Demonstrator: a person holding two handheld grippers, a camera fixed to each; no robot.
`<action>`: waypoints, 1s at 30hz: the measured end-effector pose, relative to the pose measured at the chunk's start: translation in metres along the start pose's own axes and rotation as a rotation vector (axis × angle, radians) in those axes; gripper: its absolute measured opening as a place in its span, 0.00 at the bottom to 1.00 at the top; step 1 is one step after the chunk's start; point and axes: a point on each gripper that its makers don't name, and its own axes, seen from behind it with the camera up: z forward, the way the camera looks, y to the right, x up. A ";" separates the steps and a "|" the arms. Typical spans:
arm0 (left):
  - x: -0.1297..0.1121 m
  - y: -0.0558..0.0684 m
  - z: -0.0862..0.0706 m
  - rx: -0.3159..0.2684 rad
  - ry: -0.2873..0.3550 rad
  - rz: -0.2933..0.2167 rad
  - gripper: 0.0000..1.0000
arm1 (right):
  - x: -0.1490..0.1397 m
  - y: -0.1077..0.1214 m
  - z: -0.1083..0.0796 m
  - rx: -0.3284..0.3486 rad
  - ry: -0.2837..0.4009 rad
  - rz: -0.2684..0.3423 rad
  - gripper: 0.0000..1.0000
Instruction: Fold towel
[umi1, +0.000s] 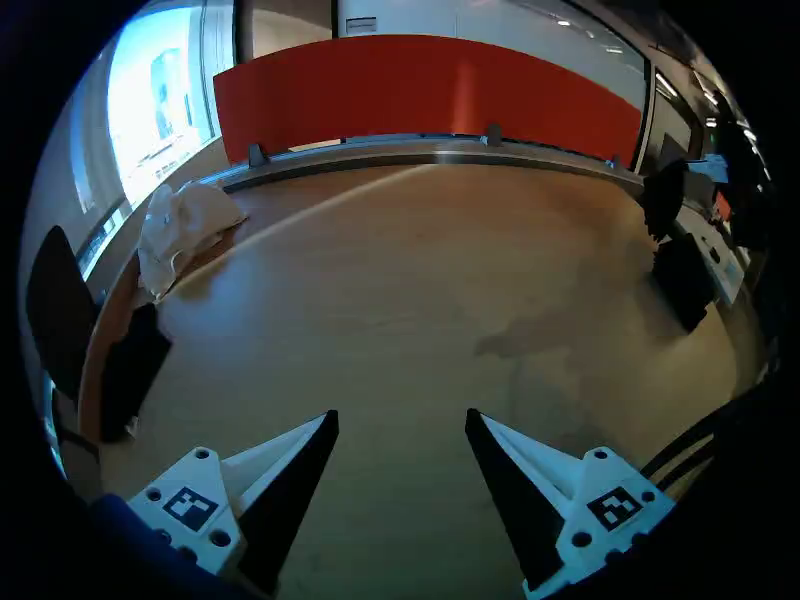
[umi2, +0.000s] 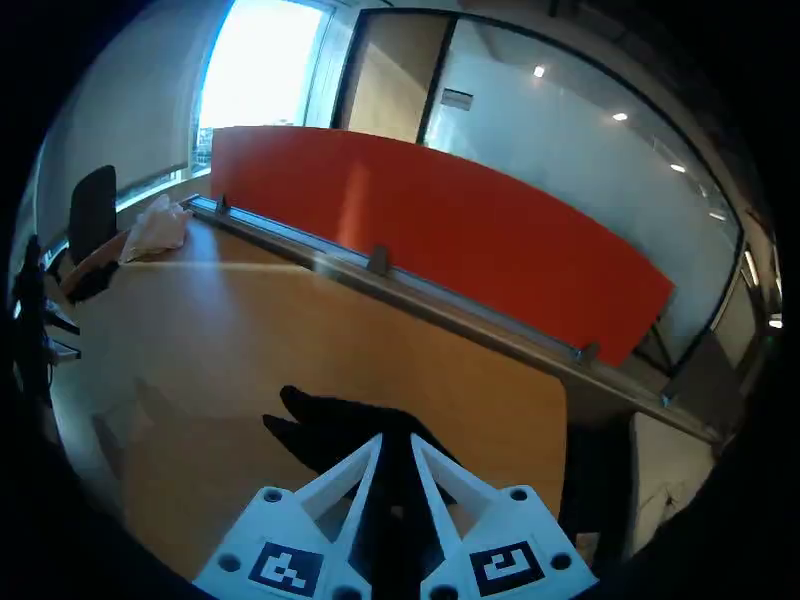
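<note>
While left claw (umi1: 400, 425) hangs wide open over wooden desk (umi1: 400, 260), gripping nothing, right claw (umi2: 397, 445) is pinched near-closed on dark towel (umi2: 320, 425). Towel bunched on desk, fabric filling gap between fingers, spilling past tips toward 10 o'clock. Red divider (umi2: 450, 220) at 12 o'clock. Pale crumpled bag (umi1: 180, 230) at 10 o'clock of left claw, well apart.

Wooden table (umi1: 400, 300) under and ahead of left fingers (umi1: 290, 470). Red divider (umi1: 430, 90) on metal rail (umi1: 420, 150) along far edge, straight ahead. Pale crumpled heap (umi1: 180, 225) far ahead-left, on table. Black chair (umi2: 92, 210) far left of right fingers (umi2: 350, 480), bright window (umi2: 260, 70) beyond.
</note>
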 end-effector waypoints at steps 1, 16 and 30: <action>0.000 0.000 0.000 0.000 -0.001 0.000 0.94 | -0.001 0.002 0.000 -0.002 -0.003 0.001 0.05; 0.000 0.003 0.000 -0.002 -0.004 0.007 0.94 | -0.019 0.017 -0.003 -0.023 -0.033 0.016 0.05; 0.002 0.009 0.000 -0.014 -0.003 0.024 0.94 | -0.056 0.022 -0.029 -0.034 -0.072 0.051 0.05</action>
